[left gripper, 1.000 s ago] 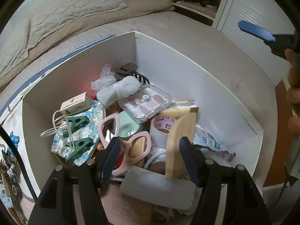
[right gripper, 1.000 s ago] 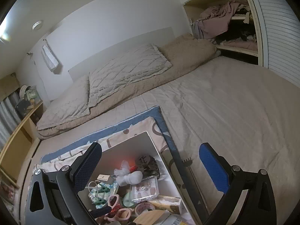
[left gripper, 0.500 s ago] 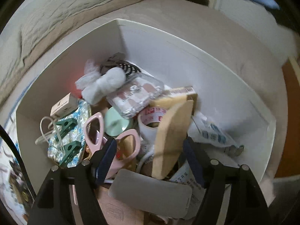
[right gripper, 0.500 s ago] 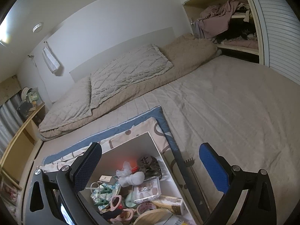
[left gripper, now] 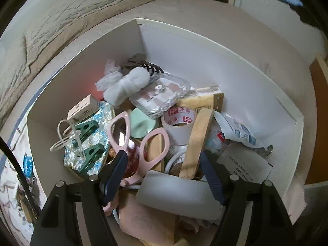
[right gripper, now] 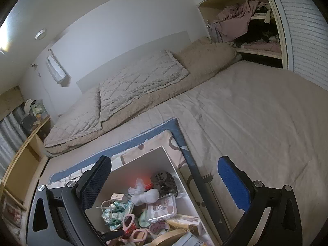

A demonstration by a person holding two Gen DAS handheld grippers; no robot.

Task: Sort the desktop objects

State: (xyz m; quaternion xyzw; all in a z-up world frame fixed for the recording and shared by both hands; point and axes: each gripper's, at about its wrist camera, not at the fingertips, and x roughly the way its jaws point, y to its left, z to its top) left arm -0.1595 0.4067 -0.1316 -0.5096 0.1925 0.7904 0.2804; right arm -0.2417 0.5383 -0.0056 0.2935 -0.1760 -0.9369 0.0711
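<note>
Box: a white box [left gripper: 205, 65] sits on the bed [right gripper: 256, 123], crammed with mixed small things, none grouped by kind.
Progress: everything in view lies jumbled in that one box; no sorted piles show anywhere. This fits either a heap waiting to be separated or things gathered into the box as their place. The pictures do not settle which.
Left side of box (9 o'clock): a white cable [left gripper: 61, 137], two green clips [left gripper: 90, 141] on a shiny blue wrapper [left gripper: 102, 131], and a small cream box [left gripper: 83, 108] whose print is too small to read.
Centre: pink scissors [left gripper: 147, 149], handles toward 12 o'clock, beside a pale green lid [left gripper: 141, 123].
Past centre (1 o'clock): a clear plastic case [left gripper: 162, 94] with faint lettering, unreadable; a tape roll [left gripper: 180, 121] printed in red with two Chinese characters and a logo.
Right (3 o'clock): a wooden piece [left gripper: 196, 141], a white packet [left gripper: 239, 133] with blue print, and a paper slip [left gripper: 246, 166], text too small.
Left gripper [left gripper: 164, 174]: jaws spread apart, holding nothing, low over the scissors and a grey pouch [left gripper: 178, 194].
Right gripper [right gripper: 164, 180]: jaws wide apart, empty, raised above the box.
</note>
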